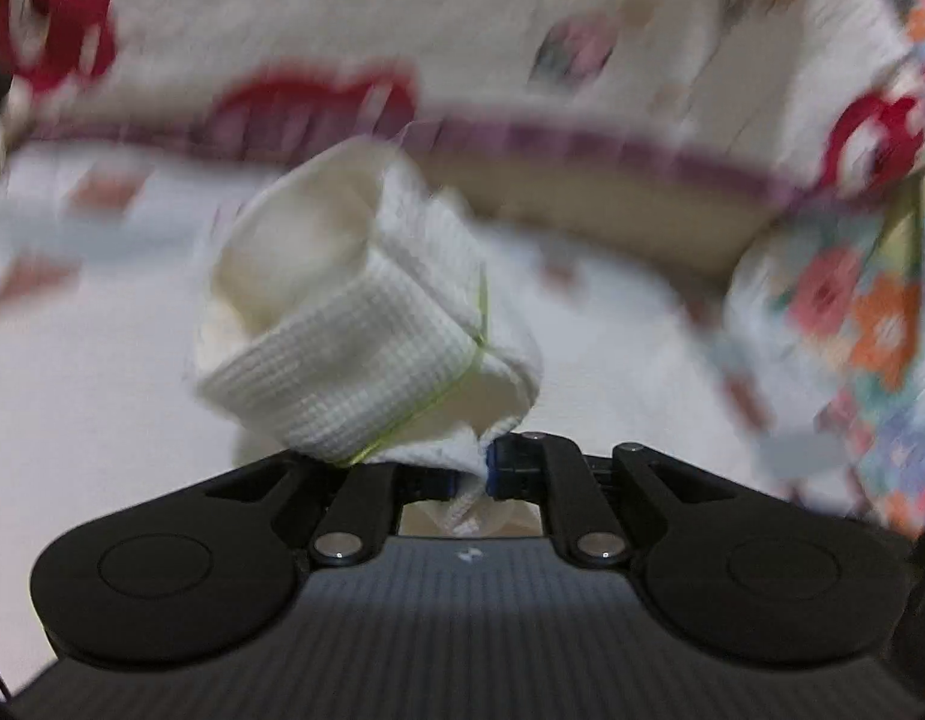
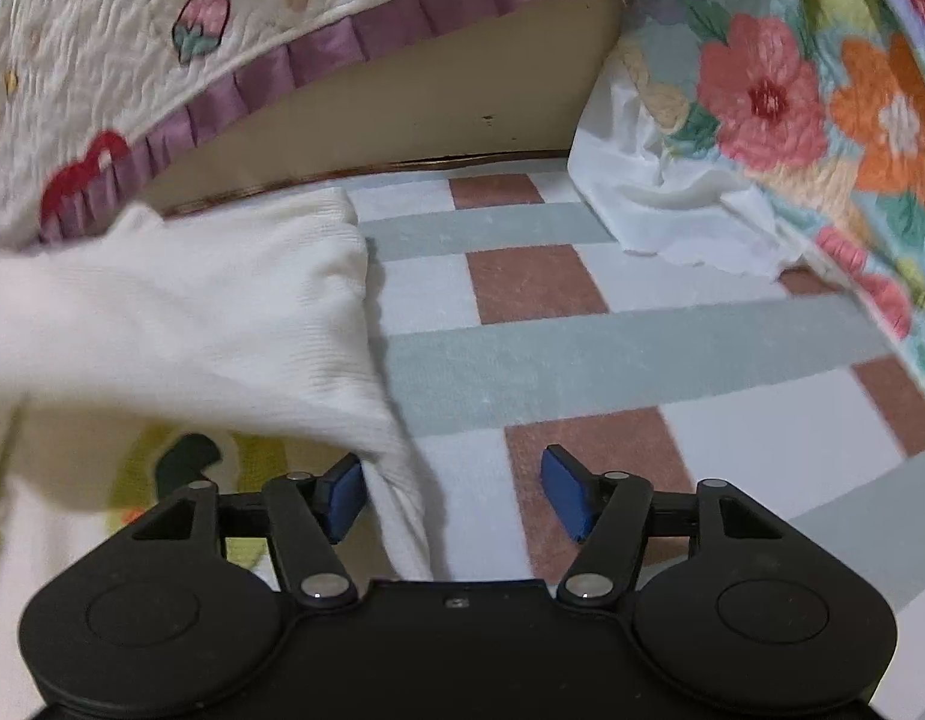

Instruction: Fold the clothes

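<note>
Where your right gripper [image 2: 453, 495] looks ahead, a checked cloth [image 2: 612, 348] of white, grey-green and brown squares covers the surface, ending at a cream panel [image 2: 432, 120] under a quilt with purple frill [image 2: 270, 69]. A floral quilt [image 2: 822, 108] crowds the right side. The white garment [image 2: 180, 324] lies on the left, its edge between your widely spread right fingers. Your left gripper [image 1: 477, 465] pinches a ribbed white cuff [image 1: 354, 330] of it, lifted; that view is blurred.
</note>
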